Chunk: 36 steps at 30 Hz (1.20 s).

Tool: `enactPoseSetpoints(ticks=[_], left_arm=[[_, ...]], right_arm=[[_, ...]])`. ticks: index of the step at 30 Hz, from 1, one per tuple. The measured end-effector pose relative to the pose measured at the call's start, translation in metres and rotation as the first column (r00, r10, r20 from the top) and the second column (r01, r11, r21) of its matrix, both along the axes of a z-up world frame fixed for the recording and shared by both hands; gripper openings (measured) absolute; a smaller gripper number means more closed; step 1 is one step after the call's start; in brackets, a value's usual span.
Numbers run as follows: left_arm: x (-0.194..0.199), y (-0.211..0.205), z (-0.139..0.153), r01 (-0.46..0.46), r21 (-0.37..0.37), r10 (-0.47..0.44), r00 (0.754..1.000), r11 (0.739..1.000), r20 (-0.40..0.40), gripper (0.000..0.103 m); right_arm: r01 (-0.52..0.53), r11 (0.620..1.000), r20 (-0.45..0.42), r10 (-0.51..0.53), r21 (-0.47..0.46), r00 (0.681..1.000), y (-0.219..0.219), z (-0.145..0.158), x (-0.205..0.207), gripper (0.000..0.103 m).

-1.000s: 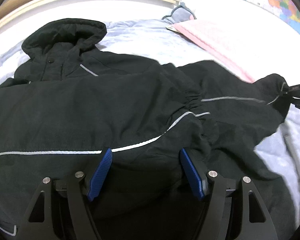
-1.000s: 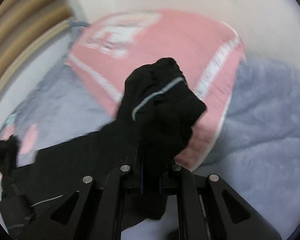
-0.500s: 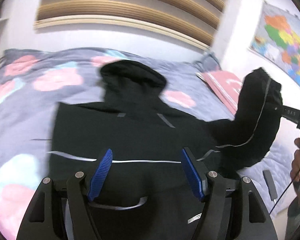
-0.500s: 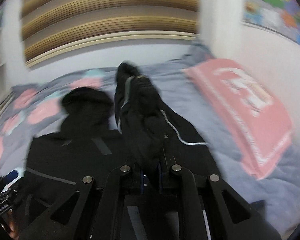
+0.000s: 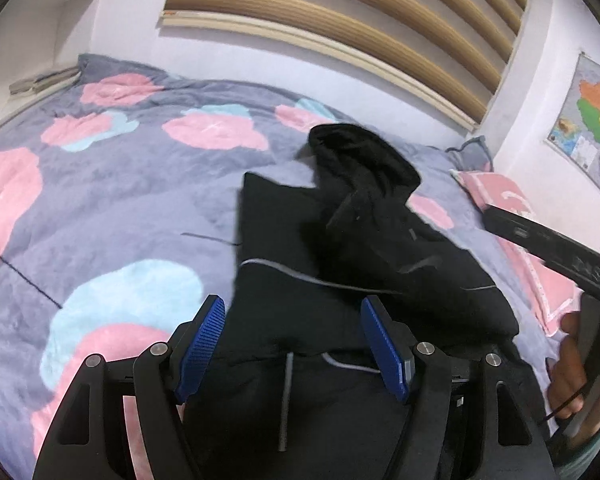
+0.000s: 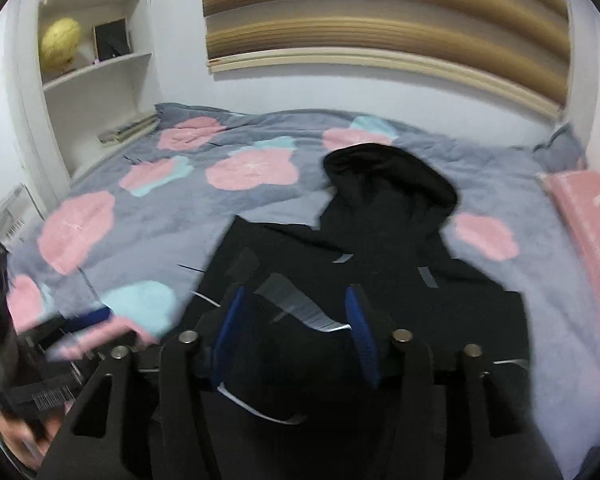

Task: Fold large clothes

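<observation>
A black hooded jacket [image 5: 340, 264] with thin reflective stripes lies on the bed, hood [image 5: 360, 156] towards the headboard, sleeves folded in over the body. It also shows in the right wrist view [image 6: 380, 264]. My left gripper [image 5: 294, 336] is open and empty above the jacket's lower part. My right gripper [image 6: 296, 328] is open above the jacket, with a sleeve bunched just under its blue pads [image 6: 228, 328]. The right gripper's body [image 5: 548, 248] crosses the right edge of the left wrist view.
The bed has a grey blanket with pink and blue flowers [image 5: 100, 200]. A pink pillow [image 6: 588, 216] lies at the right. White shelves [image 6: 96, 72] stand at the left, a slatted headboard [image 6: 380, 20] at the back, a map [image 5: 592, 120] on the right wall.
The right gripper carried the sleeve from the right side over the jacket and opened, letting it go. Both grippers rose and pulled back, so more of the bed shows.
</observation>
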<state>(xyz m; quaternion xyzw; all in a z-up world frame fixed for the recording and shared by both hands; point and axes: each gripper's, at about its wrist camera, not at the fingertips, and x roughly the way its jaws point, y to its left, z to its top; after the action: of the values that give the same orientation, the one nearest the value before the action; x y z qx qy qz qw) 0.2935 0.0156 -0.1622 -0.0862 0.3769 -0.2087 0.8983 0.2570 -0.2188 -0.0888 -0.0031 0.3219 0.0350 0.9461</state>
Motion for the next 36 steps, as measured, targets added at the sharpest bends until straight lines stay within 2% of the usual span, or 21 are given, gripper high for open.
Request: enactPoseSetpoints(ticks=[2, 4, 8, 12, 14, 16, 17, 19, 20, 23, 24, 27, 29, 30, 31, 33, 36], left_arm=[[0.01, 0.002, -0.009, 0.008, -0.014, -0.009, 0.999, 1.0, -0.034, 0.072], [0.024, -0.004, -0.016, 0.034, -0.027, -0.035, 0.998, 0.999, -0.057, 0.072], [0.055, -0.031, -0.037, 0.077, -0.068, -0.087, 0.986, 0.995, -0.144, 0.072], [0.083, -0.052, -0.058, 0.057, -0.11, -0.08, 0.973, 0.992, -0.217, 0.072], [0.09, -0.063, -0.063, 0.059, -0.09, -0.078, 0.973, 0.994, -0.215, 0.071], [0.095, -0.073, -0.064, 0.085, -0.077, -0.1, 0.974, 0.993, -0.203, 0.047], [0.097, -0.08, -0.064, 0.111, -0.077, -0.125, 0.97, 0.991, -0.208, 0.029], [0.096, -0.085, -0.056, 0.112, -0.045, -0.118, 0.979, 0.993, -0.169, 0.027], [0.09, -0.085, -0.044, 0.114, -0.038, -0.118, 0.986, 0.993, -0.116, 0.024], [0.077, -0.067, -0.015, 0.096, -0.081, -0.097, 0.995, 0.992, -0.012, 0.023], [0.076, -0.058, -0.01, 0.08, -0.089, -0.08, 0.997, 0.993, 0.001, 0.024], [0.087, -0.049, -0.023, 0.053, -0.03, -0.055, 0.997, 0.998, -0.06, 0.024], [0.096, -0.05, -0.052, 0.044, 0.033, -0.038, 0.986, 0.998, -0.164, 0.024], [0.1, -0.053, -0.069, 0.05, 0.064, -0.034, 0.975, 0.997, -0.221, 0.028], [0.104, -0.056, -0.087, 0.059, 0.077, -0.036, 0.963, 0.995, -0.267, 0.028], [0.101, -0.054, -0.091, 0.062, 0.073, -0.043, 0.972, 0.995, -0.23, 0.029], [0.095, -0.051, -0.079, 0.046, 0.065, -0.033, 0.981, 0.997, -0.194, 0.03]], right_arm=[[0.033, 0.999, -0.004, -0.033, -0.007, 0.999, -0.026, -0.008, -0.007, 0.054], [0.118, 0.993, -0.033, -0.119, -0.022, 0.992, -0.066, -0.023, -0.01, 0.055], [0.282, 0.959, -0.149, -0.274, 0.034, 0.95, -0.152, -0.068, -0.002, 0.055], [0.331, 0.943, -0.248, -0.311, 0.044, 0.918, -0.193, -0.115, 0.002, 0.054], [0.315, 0.948, -0.254, -0.296, 0.037, 0.921, -0.196, -0.13, 0.0, 0.054], [0.292, 0.956, -0.228, -0.289, -0.023, 0.93, -0.189, -0.132, 0.0, 0.057], [0.286, 0.957, -0.228, -0.288, -0.042, 0.93, -0.186, -0.13, 0.001, 0.057], [0.28, 0.959, -0.23, -0.283, -0.049, 0.931, -0.185, -0.126, 0.003, 0.057], [0.276, 0.96, -0.229, -0.277, -0.036, 0.933, -0.184, -0.122, 0.002, 0.057], [0.253, 0.967, -0.189, -0.246, 0.013, 0.951, -0.18, -0.103, -0.011, 0.057], [0.241, 0.97, -0.173, -0.234, 0.02, 0.957, -0.177, -0.096, -0.014, 0.057], [0.217, 0.976, -0.196, -0.208, 0.026, 0.958, -0.17, -0.096, -0.007, 0.057], [0.224, 0.975, -0.245, -0.215, 0.011, 0.946, -0.168, -0.112, 0.004, 0.057], [0.23, 0.973, -0.299, -0.221, -0.005, 0.929, -0.169, -0.131, 0.014, 0.057], [0.228, 0.974, -0.313, -0.219, -0.008, 0.924, -0.169, -0.14, 0.018, 0.058], [0.22, 0.975, -0.28, -0.216, -0.016, 0.935, -0.168, -0.15, 0.019, 0.058], [0.22, 0.975, -0.285, -0.216, -0.017, 0.934, -0.169, -0.147, 0.017, 0.059]])
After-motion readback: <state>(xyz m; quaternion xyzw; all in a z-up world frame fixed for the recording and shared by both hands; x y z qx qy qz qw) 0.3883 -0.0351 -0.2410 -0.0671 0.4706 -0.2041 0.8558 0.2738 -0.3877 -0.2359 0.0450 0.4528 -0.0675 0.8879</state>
